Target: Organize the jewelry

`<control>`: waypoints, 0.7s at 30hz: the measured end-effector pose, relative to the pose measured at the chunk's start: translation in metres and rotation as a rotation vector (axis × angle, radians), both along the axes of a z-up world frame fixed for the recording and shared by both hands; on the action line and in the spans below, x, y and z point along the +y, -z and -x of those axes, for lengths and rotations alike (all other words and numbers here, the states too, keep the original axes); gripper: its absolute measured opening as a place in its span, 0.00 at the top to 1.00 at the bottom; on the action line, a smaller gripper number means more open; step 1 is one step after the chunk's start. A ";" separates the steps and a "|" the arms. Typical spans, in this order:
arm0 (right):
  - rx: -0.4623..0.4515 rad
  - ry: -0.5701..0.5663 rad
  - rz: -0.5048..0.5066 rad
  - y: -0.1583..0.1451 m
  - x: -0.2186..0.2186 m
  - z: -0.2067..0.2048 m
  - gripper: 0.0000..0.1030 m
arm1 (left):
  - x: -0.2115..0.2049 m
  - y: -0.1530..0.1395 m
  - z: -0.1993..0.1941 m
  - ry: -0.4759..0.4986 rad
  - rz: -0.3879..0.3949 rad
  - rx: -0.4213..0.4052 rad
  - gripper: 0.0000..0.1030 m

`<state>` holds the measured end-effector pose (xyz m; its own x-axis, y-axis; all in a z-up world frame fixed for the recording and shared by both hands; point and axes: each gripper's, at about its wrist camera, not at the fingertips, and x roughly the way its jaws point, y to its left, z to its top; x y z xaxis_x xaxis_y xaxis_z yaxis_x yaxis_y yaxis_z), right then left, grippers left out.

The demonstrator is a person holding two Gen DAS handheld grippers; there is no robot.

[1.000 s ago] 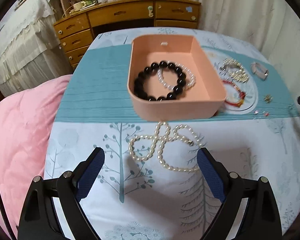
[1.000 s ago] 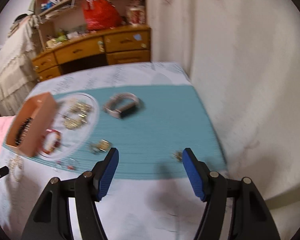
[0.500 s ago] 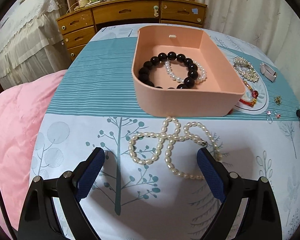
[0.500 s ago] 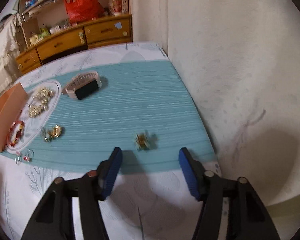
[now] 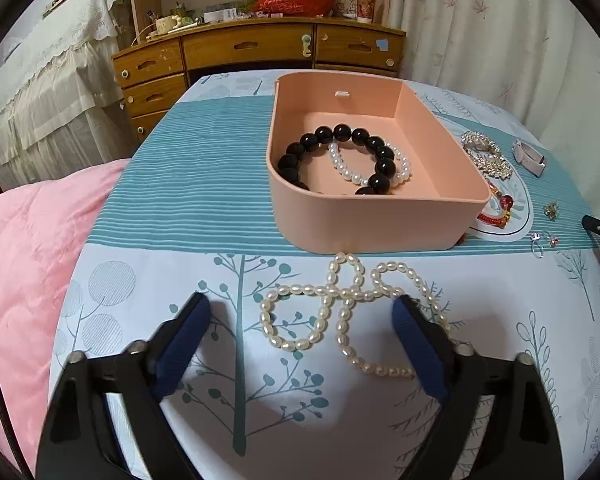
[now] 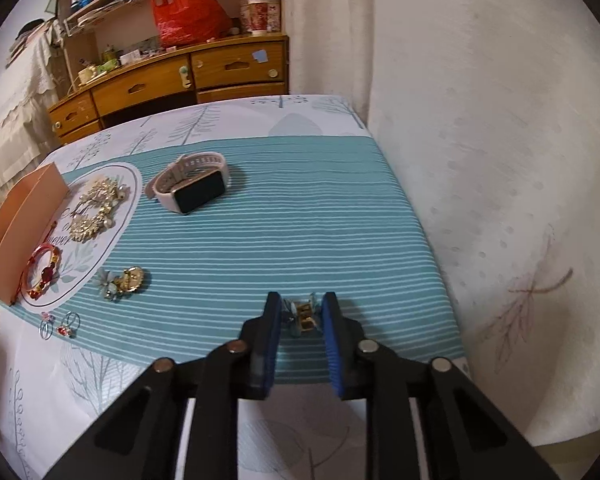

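A long pearl necklace [image 5: 340, 300] lies looped on the tablecloth just in front of the pink box [image 5: 372, 216]. My left gripper [image 5: 300, 316] hovers over it, jaws closing; the pads straddle the loops without pressing them. Inside the box lie a black bead bracelet [image 5: 340, 136] and a small pearl bracelet [image 5: 352, 172]. Near the table's right edge, my right gripper [image 6: 301, 308] has its jaws closing on a small gold earring [image 6: 302, 316], with a blue pad against each side of it.
A pink-strapped watch [image 6: 192, 186], gold brooches [image 6: 96, 208], a red bracelet [image 6: 44, 272], a flower brooch [image 6: 124, 280] and two rings [image 6: 60, 324] lie on the cloth right of the box. A curtain hangs beyond the right table edge. Pink bedding [image 5: 28, 260] borders the left side.
The left gripper's jaws have narrowed around the pearl necklace. The right gripper has come down to the gold earring and its jaws have drawn in from wide apart to either side of it.
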<state>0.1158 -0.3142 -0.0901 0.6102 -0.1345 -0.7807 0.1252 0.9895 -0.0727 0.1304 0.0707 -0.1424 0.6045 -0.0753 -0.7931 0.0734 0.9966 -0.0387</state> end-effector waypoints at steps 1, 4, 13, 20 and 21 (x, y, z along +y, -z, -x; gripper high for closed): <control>0.001 -0.006 0.003 0.000 0.002 -0.001 0.81 | -0.001 -0.003 0.002 0.008 0.003 -0.017 0.53; 0.003 -0.036 -0.007 0.001 0.010 -0.003 0.81 | -0.004 -0.004 0.003 0.029 0.009 -0.027 0.72; 0.058 -0.151 -0.173 -0.001 0.038 -0.006 0.81 | 0.007 -0.005 0.000 0.026 0.217 0.056 0.94; 0.071 -0.216 -0.267 -0.011 0.066 -0.004 0.81 | 0.010 -0.008 -0.001 0.026 0.249 0.110 0.97; 0.066 -0.227 -0.275 -0.015 0.069 -0.003 0.81 | 0.011 -0.009 0.000 0.024 0.252 0.112 0.97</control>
